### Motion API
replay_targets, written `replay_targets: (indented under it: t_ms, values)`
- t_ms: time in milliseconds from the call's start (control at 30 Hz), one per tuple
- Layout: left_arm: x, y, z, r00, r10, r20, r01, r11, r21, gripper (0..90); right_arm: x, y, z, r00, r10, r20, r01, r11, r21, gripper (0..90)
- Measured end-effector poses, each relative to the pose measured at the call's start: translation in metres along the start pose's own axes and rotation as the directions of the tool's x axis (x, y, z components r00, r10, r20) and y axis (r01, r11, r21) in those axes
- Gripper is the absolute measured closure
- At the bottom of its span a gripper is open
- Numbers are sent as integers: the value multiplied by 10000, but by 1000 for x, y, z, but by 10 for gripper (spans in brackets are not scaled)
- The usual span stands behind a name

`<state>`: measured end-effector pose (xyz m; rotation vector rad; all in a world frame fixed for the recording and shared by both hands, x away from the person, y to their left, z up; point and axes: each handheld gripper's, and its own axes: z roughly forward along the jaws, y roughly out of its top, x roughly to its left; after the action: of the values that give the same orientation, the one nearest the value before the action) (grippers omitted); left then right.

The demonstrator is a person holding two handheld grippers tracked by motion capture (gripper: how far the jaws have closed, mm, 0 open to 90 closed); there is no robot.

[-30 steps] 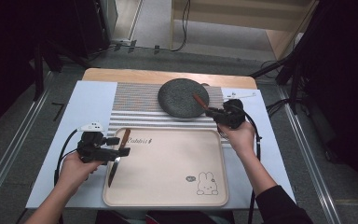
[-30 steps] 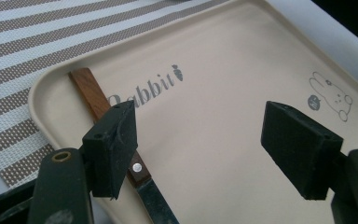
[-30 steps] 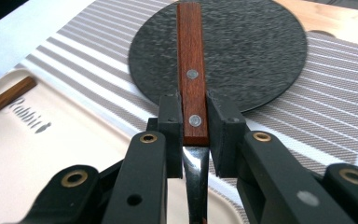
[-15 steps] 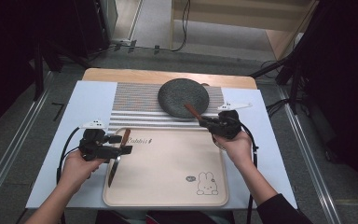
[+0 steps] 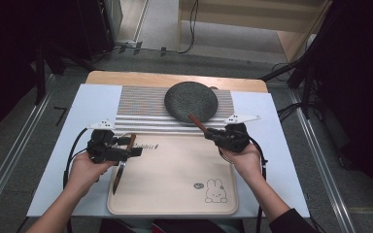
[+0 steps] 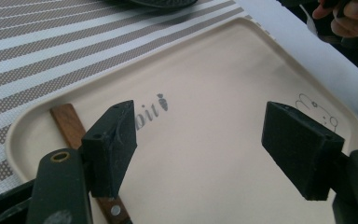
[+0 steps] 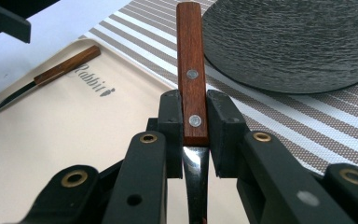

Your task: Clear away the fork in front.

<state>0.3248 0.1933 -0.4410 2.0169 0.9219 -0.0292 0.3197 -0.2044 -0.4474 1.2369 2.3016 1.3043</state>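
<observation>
Carrying second utensil to tray [image 5: 172,206], beside the knife [image 5: 119,175].
My right gripper [image 7: 191,135] is clamped on its wooden handle [image 7: 189,56]; left gripper [image 6: 200,140] gapes empty. Next: lower, release.

- We see a grey carpeted floor [image 5: 43,131] around the counter [image 5: 92,104], whose top is pale blue-white with a wooden edge [image 5: 175,77] at the far side.
- We notice metal rails [image 5: 5,170] running along the floor on both sides.
- Beyond, we make out a light wooden piece of furniture [image 5: 252,19] and black cables [image 5: 193,24] trailing across the floor.
- To both sides, the room falls into deep shadow; light lands mainly on the counter.
</observation>
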Motion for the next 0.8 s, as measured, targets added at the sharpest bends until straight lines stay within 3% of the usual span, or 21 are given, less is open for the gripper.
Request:
replay_targets:
  t_ms: [333, 800]
  values:
    - [-6, 16, 4, 10000, 50, 39, -50, 10000, -16, 267, 17, -3, 2, 9996, -210, -211, 208, 9997, -117, 750]
    - [-10, 34, 8, 10000, 5, 1, -5, 10000, -73, 268, 31, -4, 6, 9990, -346, -268, 337, 9989, -332, 750]
